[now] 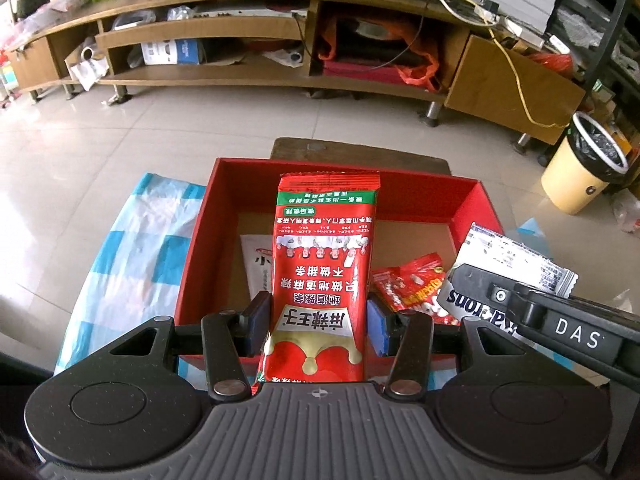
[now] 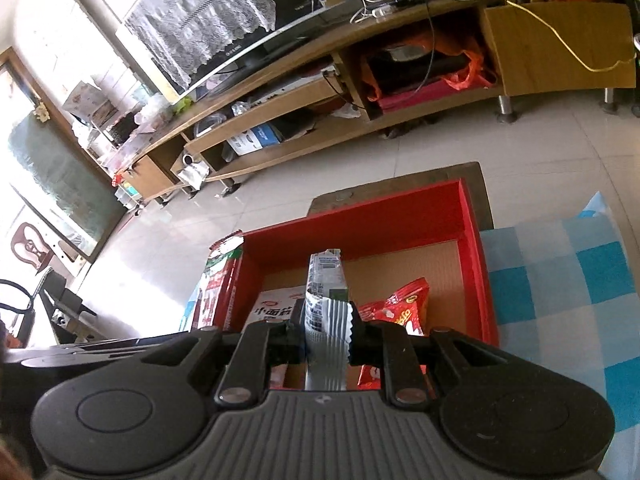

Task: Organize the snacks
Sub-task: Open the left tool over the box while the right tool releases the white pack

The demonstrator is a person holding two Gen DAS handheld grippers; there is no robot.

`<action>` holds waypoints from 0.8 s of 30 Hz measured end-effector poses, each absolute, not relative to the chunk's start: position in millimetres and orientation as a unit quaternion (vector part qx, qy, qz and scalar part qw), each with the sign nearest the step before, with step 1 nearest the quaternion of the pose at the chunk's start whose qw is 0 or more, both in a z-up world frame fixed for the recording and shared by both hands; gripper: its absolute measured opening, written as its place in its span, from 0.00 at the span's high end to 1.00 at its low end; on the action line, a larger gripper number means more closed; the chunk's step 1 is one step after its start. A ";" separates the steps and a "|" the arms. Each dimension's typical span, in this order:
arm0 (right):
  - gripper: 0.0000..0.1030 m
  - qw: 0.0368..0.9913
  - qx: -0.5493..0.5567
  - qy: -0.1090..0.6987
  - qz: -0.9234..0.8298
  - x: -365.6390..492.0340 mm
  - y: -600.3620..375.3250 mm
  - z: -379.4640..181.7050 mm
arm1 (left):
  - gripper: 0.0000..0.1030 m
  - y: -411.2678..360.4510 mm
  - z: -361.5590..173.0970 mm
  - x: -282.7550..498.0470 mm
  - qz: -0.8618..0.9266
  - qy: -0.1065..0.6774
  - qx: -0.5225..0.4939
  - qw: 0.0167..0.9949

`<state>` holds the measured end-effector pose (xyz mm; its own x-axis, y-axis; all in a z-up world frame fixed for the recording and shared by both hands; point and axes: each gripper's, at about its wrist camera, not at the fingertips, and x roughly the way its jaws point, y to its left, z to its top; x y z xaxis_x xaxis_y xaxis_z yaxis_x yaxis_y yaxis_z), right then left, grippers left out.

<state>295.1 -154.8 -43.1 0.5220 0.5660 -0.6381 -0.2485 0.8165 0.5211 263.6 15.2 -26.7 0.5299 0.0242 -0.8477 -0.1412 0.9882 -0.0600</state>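
Left gripper (image 1: 318, 316) clamped on a red snack packet (image 1: 324, 264), held upright over the red box (image 1: 416, 196); right gripper (image 2: 326, 334) pinching a silver-white packet (image 2: 325, 300) above the same box; inside, white packet (image 2: 276, 306) and red bag (image 2: 400, 308); beyond, wooden TV stand (image 1: 256, 24)

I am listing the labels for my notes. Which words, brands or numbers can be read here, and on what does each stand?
"DAS": on the right gripper, seen from the left wrist.
"小面筋": on the white packet in the red box.
Red snack packet in the left gripper: upside-down Chinese print, not surely readable.
Silver packet: too small.
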 end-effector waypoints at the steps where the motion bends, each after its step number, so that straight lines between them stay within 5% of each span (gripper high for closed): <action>1: 0.84 0.852 0.186 0.428 0.239 296.5 -153.8 -45.2 | 0.44 15.7 -28.7 265.5 0.049 0.484 -0.060 0.872; 24: 0.83 0.857 0.143 0.443 0.220 318.4 -137.1 -83.5 | 0.44 20.7 -63.3 287.4 0.080 0.502 -0.037 0.860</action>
